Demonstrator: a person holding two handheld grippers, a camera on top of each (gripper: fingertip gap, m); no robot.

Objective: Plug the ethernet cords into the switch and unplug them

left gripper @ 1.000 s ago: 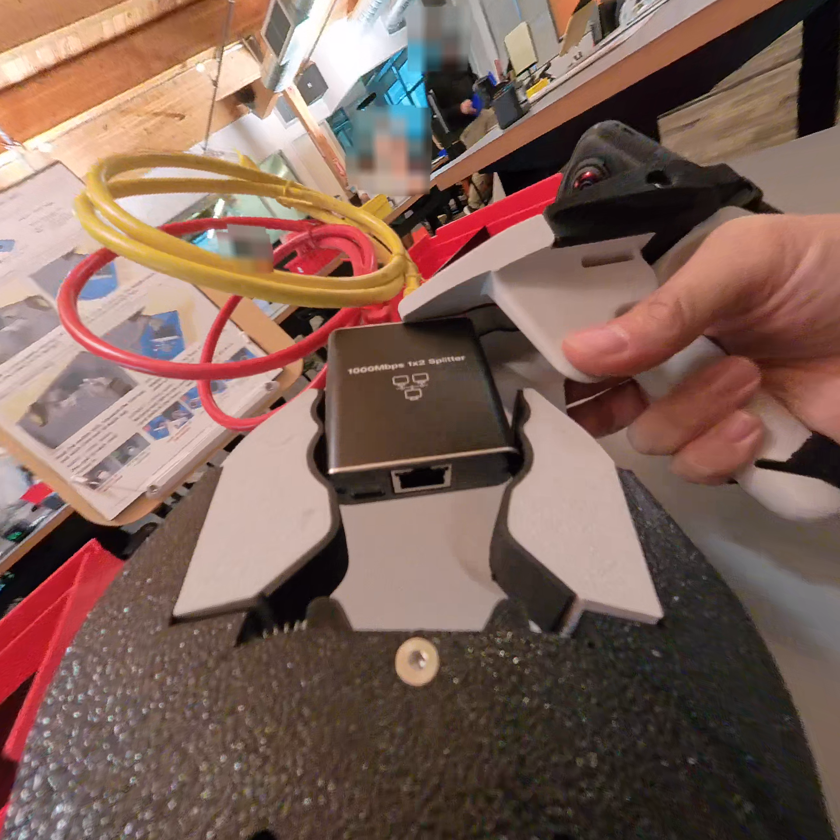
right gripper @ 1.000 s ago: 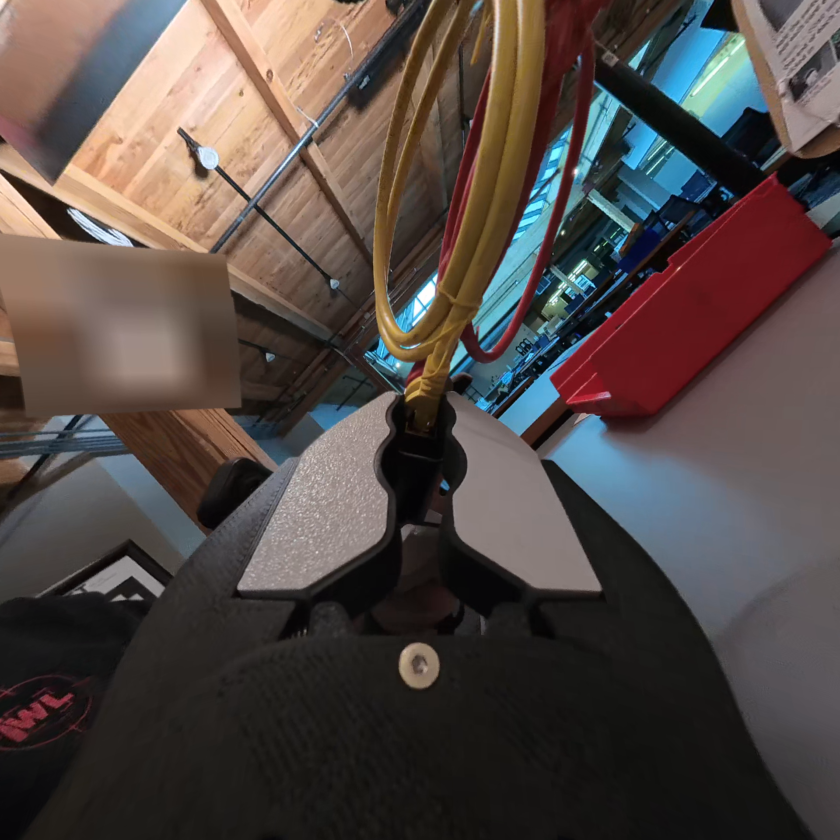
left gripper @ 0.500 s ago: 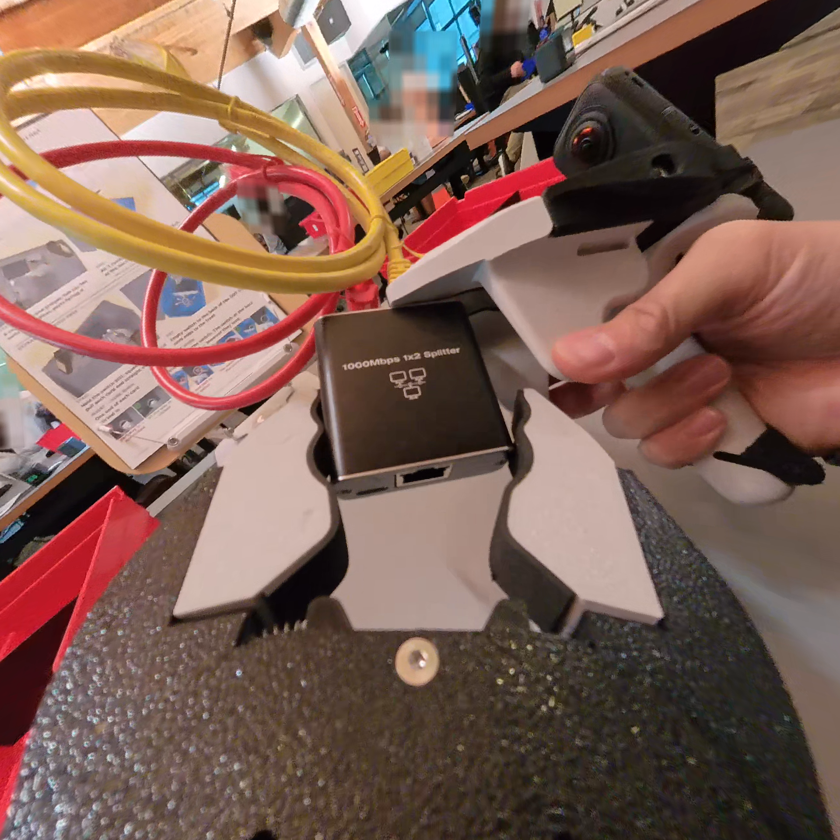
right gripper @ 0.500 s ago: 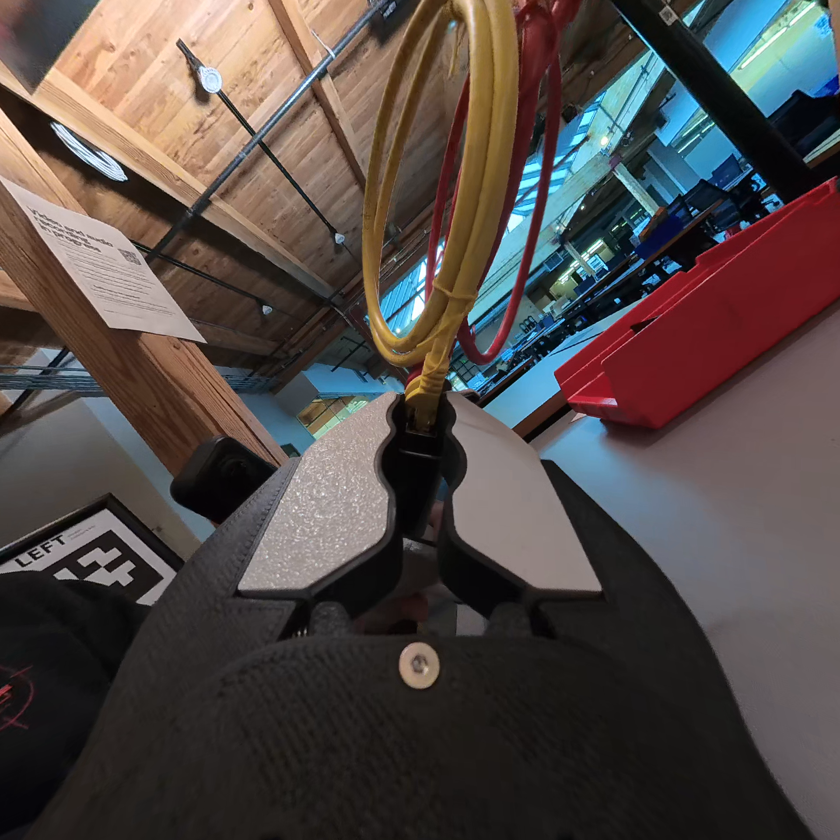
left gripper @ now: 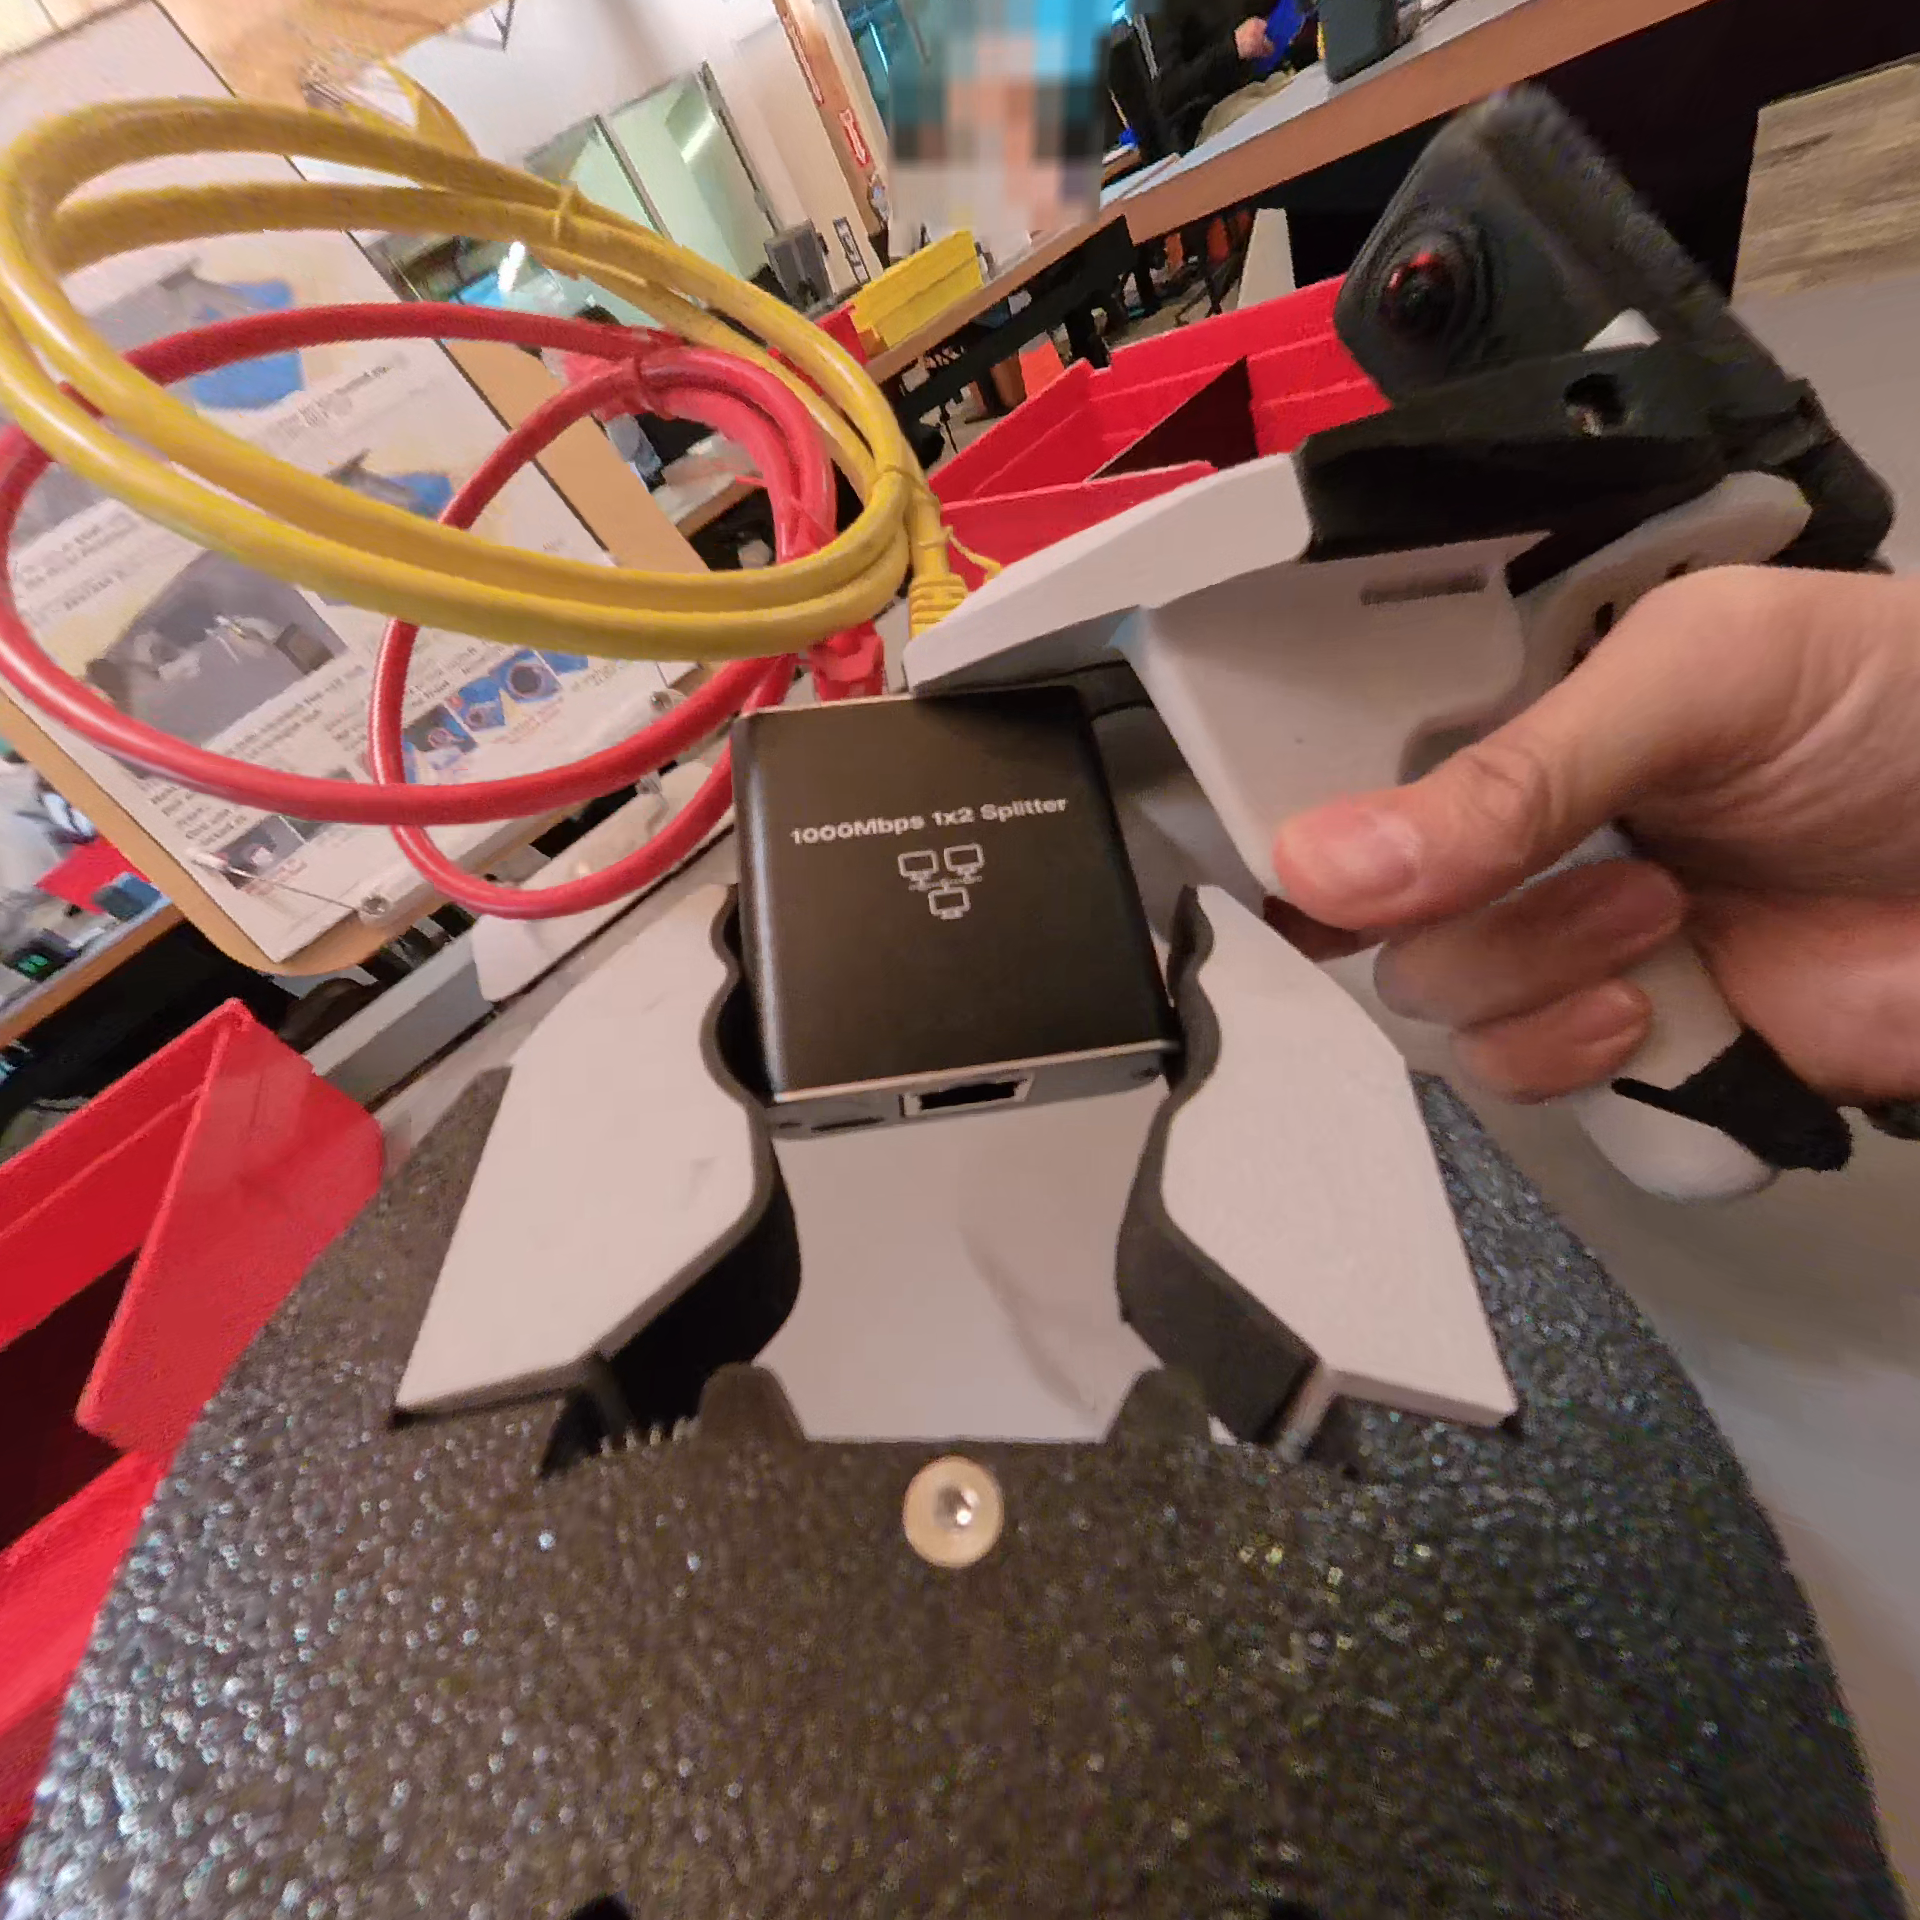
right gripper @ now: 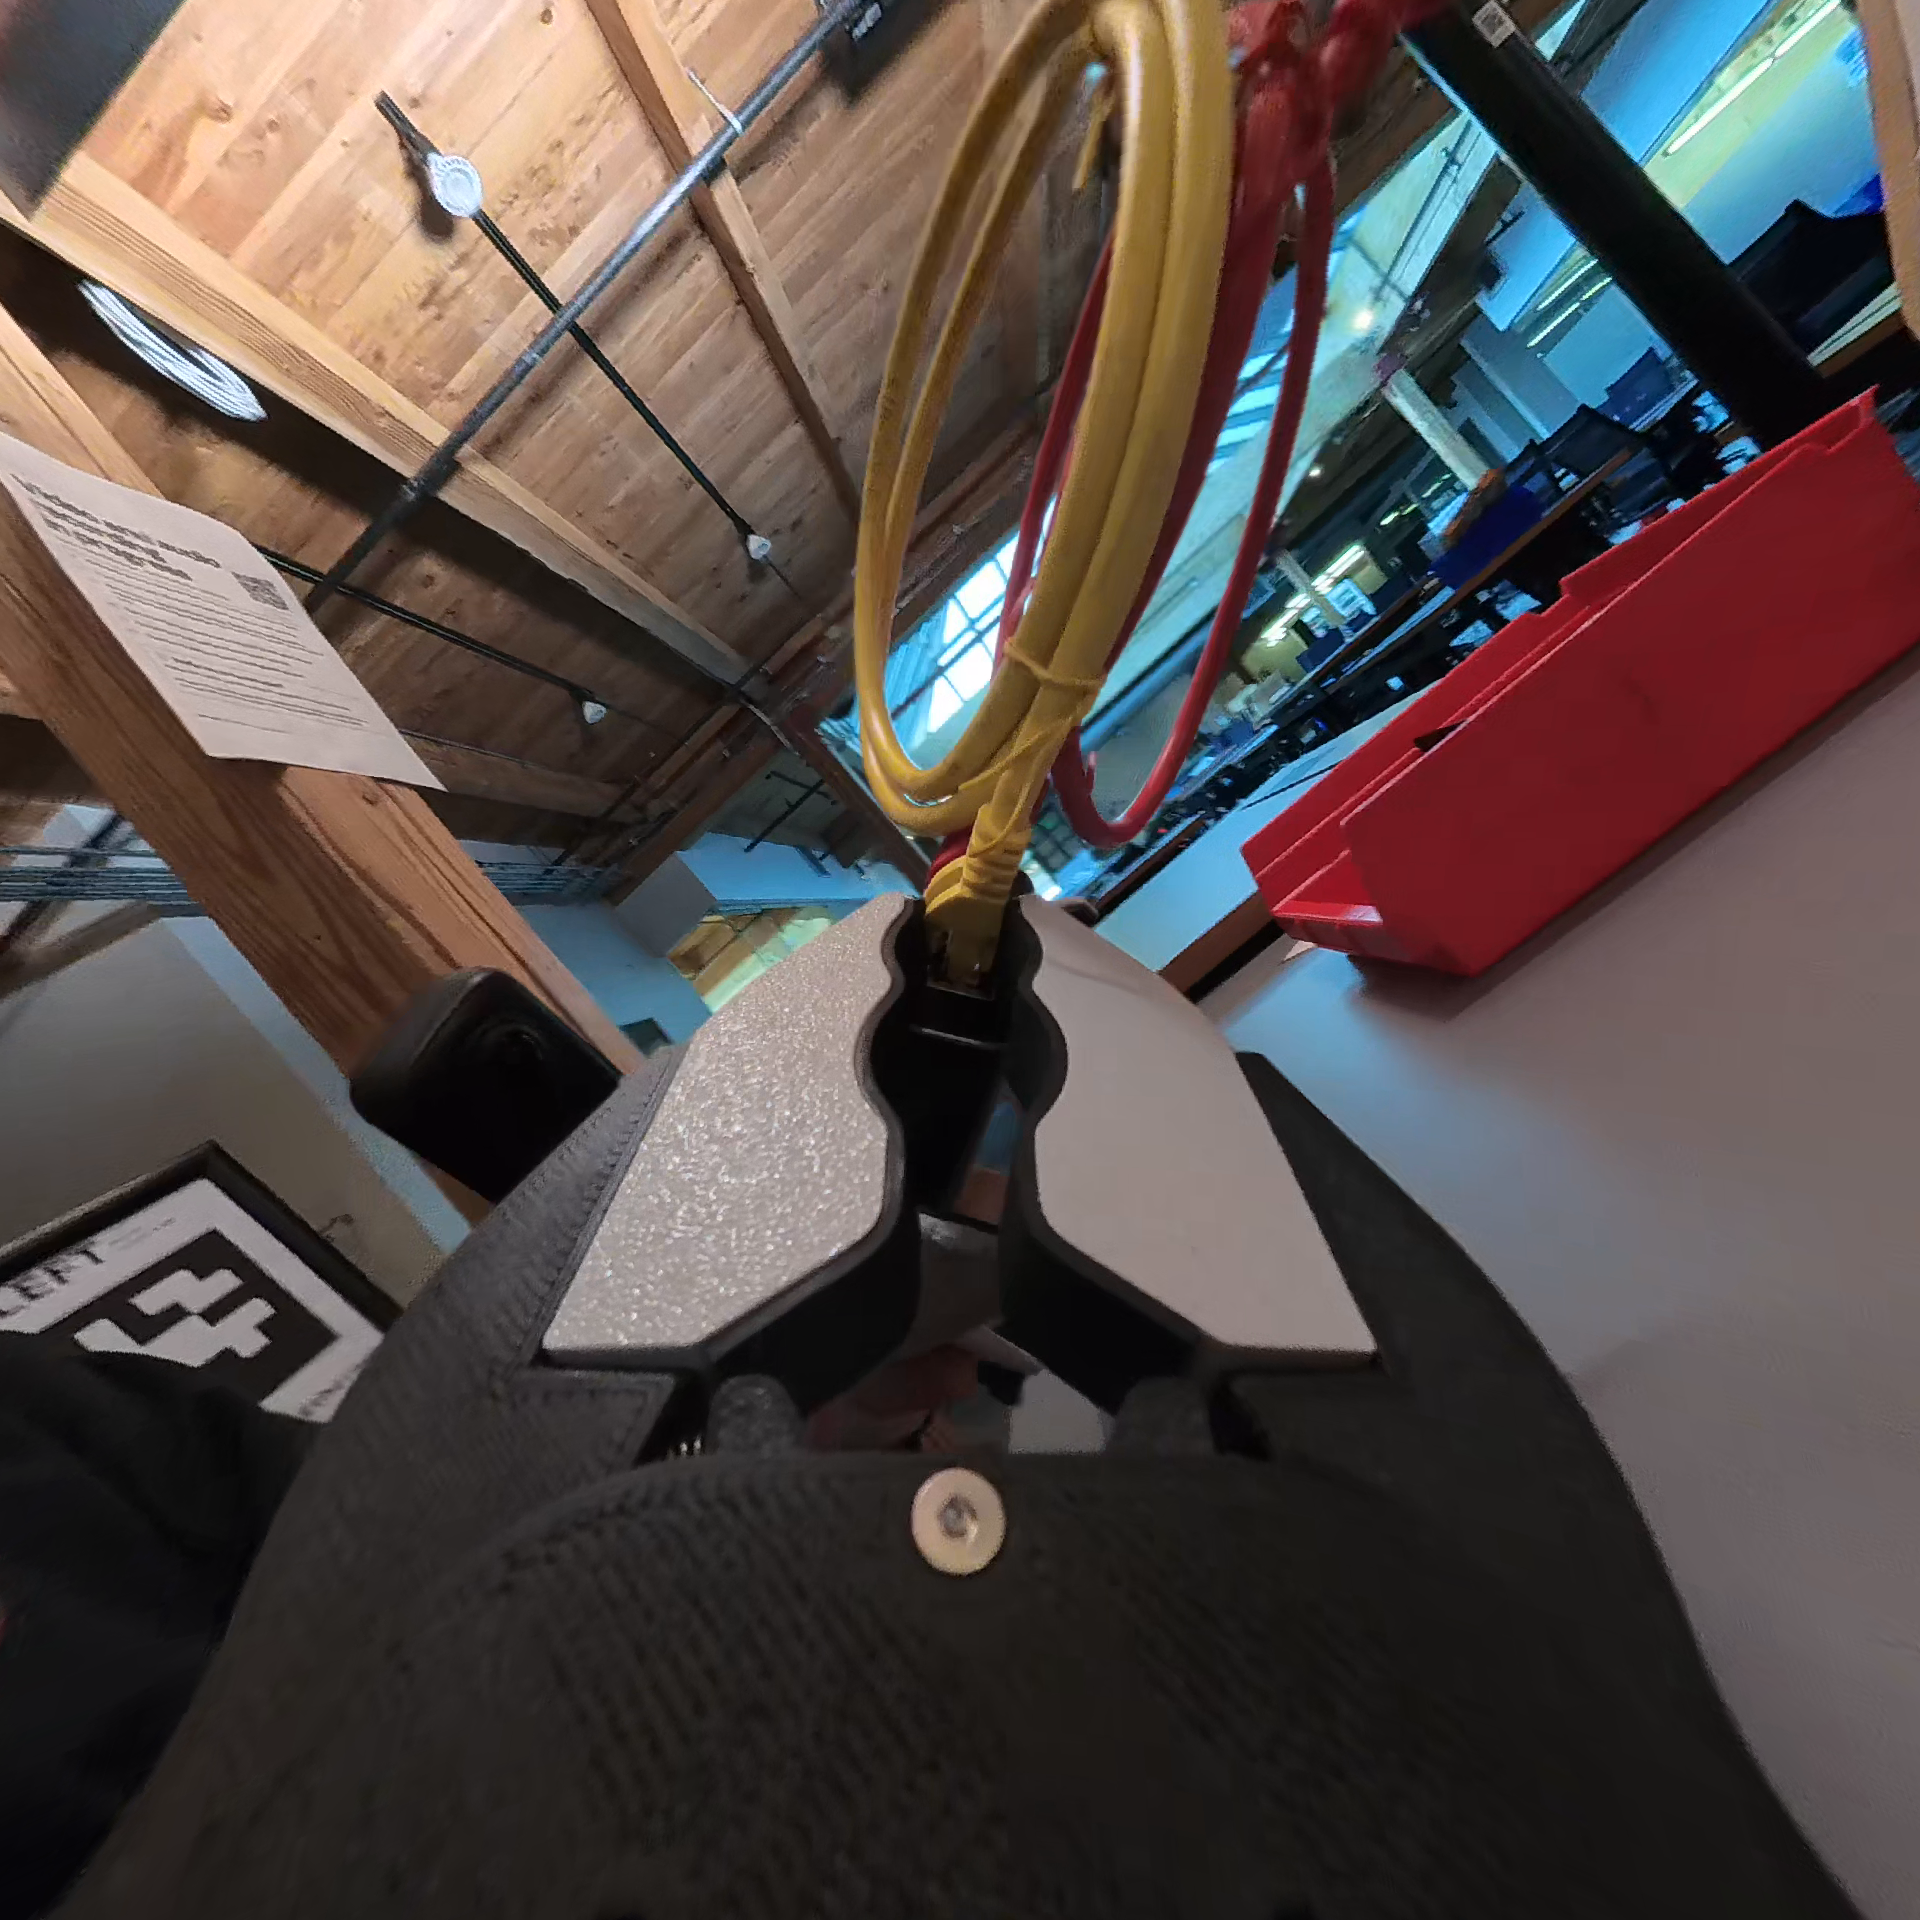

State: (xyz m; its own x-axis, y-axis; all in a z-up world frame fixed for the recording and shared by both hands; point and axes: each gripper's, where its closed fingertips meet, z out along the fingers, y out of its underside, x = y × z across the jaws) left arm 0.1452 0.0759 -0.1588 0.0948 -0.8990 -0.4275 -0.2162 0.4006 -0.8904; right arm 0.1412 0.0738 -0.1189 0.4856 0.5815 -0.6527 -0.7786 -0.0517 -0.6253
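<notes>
Black switch (left gripper: 940, 894) sits clamped in my left gripper (left gripper: 956, 1039); my right gripper (right gripper: 961, 997) is closed at its far end where the yellow cord (right gripper: 1049, 582) plugs in. Unplugging stage, I judge; next, a straight pull

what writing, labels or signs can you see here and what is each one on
I won't quote any wording; here is where it stands.
Black switch: one white printed line over a small white pictogram, sharp.
Poster board: photo captions, too small and blurred.
Paper sheet on the wooden post: text lines and a square code, blurred.
Marker tag: one printed word, partly cut off.
</notes>
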